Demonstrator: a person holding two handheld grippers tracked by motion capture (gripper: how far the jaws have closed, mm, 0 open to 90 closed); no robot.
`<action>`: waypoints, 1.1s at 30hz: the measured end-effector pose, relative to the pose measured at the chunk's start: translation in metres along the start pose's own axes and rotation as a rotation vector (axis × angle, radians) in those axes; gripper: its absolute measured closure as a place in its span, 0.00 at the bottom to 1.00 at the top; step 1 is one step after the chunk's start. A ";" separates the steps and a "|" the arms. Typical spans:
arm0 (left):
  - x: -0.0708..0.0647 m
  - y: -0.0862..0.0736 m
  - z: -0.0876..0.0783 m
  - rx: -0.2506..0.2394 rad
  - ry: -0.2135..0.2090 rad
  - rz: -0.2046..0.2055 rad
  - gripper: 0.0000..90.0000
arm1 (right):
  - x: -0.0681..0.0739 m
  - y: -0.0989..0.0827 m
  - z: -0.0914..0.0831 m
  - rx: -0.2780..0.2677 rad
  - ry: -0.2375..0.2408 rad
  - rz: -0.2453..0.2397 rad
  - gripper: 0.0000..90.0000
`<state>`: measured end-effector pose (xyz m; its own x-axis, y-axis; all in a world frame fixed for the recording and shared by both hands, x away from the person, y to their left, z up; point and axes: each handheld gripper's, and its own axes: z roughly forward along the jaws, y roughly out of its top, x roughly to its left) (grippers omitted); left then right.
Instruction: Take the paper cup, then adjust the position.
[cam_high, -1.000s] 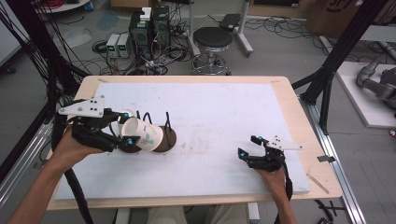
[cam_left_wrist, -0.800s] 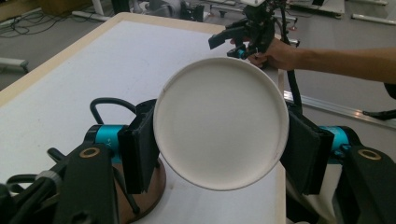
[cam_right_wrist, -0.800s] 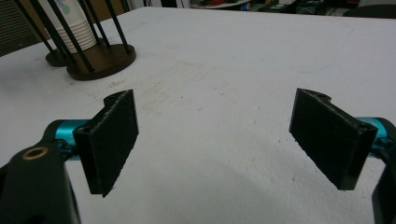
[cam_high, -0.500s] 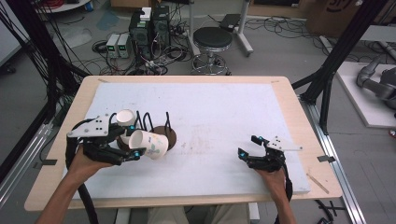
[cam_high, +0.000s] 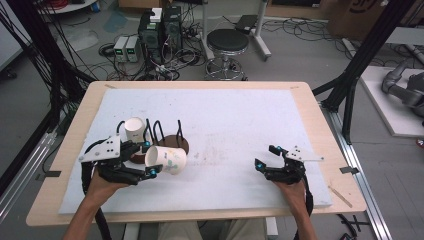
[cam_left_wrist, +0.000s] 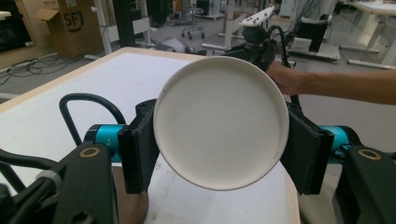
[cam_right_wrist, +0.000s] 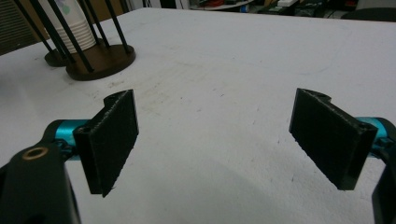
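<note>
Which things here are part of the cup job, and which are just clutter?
In the job:
- paper cup, clamped on its side in the left gripper
- cup stack in the wire rack
- right gripper, open, empty

Lying about:
- stool
- electronics boxes on the floor

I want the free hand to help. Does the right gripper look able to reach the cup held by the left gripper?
Probably yes: the right gripper is open and empty, and bare white mat lies between it and the paper cup clamped sideways in the left gripper.
</note>
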<state>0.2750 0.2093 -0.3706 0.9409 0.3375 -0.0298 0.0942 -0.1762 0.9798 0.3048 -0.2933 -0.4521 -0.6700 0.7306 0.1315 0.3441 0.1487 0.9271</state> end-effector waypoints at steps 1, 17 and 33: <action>0.000 -0.001 0.001 -0.004 -0.001 -0.005 0.40 | 0.000 0.000 0.000 -0.001 0.000 0.005 0.18; 0.004 0.003 -0.007 -0.026 -0.001 0.007 0.40 | 0.000 -0.001 -0.002 -0.014 0.009 0.003 0.18; 0.009 0.000 -0.009 -0.024 0.006 -0.004 0.40 | -0.003 0.000 -0.001 -0.007 0.037 0.008 0.18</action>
<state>0.2801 0.2208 -0.3689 0.9387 0.3433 -0.0323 0.0896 -0.1526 0.9842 0.3062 -0.2957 -0.4519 -0.6913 0.7064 0.1522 0.3451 0.1378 0.9284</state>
